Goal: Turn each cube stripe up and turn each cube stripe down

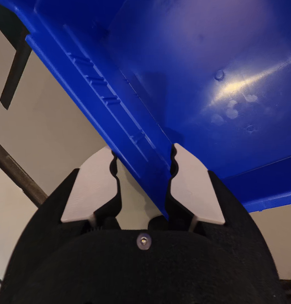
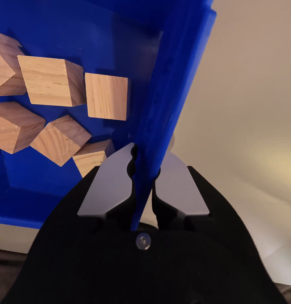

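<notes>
Filling most of both views, a blue plastic bin (image 1: 207, 57) is taken by its rim from two sides, one gripper on each wall. Its glossy floor is bare on the side the left wrist view shows, while in the right wrist view the wooden cubes (image 2: 107, 96) are gathered loosely inside it, some touching, some tilted on an edge. No stripe is shown on any face in sight, so which way each cube lies cannot be told.

The ribbed rim is straddled by the left gripper (image 1: 143, 158); both dark pads are seen against the wall, one on each face, so the rim is judged to be pinched. The opposite wall is straddled by the right gripper (image 2: 146, 158): its inner pad lies against the plastic, but the outer pad is largely hidden behind the wall, so a firm pinch cannot be confirmed there.

The bin is judged to be light, stiff and rather slippery; its thickened rim is the safest hold. The cubes are judged to be light, rigid and hard to damage, with dry, matt faces that should be gripped well. Each is best taken across two opposite flat faces, not by its corners.
</notes>
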The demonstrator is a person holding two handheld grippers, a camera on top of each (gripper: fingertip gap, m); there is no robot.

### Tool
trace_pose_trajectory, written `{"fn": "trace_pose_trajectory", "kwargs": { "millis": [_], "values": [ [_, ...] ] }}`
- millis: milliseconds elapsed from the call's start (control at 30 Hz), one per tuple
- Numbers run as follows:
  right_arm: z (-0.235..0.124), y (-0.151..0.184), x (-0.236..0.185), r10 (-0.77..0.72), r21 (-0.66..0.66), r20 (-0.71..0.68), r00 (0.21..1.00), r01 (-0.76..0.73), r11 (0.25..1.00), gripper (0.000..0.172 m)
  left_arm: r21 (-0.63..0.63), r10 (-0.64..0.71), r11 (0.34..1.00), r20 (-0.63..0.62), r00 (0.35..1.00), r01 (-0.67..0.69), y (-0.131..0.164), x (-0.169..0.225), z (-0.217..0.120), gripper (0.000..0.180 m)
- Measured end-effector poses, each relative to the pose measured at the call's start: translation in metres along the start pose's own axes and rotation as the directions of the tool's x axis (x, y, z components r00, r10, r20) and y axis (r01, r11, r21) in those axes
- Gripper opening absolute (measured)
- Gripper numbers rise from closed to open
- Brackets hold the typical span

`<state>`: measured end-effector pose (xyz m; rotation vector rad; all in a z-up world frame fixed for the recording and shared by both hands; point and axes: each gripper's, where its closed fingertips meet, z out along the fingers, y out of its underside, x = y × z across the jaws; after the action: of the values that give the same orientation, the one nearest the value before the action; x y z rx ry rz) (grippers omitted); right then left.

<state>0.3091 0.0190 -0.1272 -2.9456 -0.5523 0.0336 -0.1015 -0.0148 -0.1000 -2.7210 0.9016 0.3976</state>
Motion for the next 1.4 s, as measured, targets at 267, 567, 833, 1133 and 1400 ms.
{"fn": "trace_pose_trajectory", "kwargs": {
  "millis": [267,567,833,1133,1400],
  "values": [
    [0.016,0.006,-0.004,0.032,-0.076,0.068,0.997,-0.027,0.997,0.019,0.316,-0.114,0.946,0.112,0.987,0.073,-0.032,-0.032,-0.056,0.074],
    [0.016,0.009,-0.005,0.032,-0.083,0.171,0.985,-0.018,0.996,0.006,0.698,-0.373,0.707,0.23,0.899,0.115,-0.036,-0.101,-0.144,0.076],
    [0.012,0.021,0.018,0.0,-0.141,0.195,0.981,0.028,0.99,0.007,0.767,-0.438,0.624,0.182,0.881,0.152,-0.011,-0.125,-0.175,0.075],
    [-0.041,0.031,0.039,0.006,-0.149,0.092,0.996,0.007,0.989,0.006,0.823,-0.471,0.538,0.111,0.875,0.185,0.015,-0.14,-0.202,0.074],
    [-0.137,-0.017,-0.008,-0.021,-0.055,0.112,0.994,0.027,0.998,0.007,0.844,-0.509,0.481,0.049,0.859,0.237,0.041,-0.156,-0.214,0.074]
  ]
}}
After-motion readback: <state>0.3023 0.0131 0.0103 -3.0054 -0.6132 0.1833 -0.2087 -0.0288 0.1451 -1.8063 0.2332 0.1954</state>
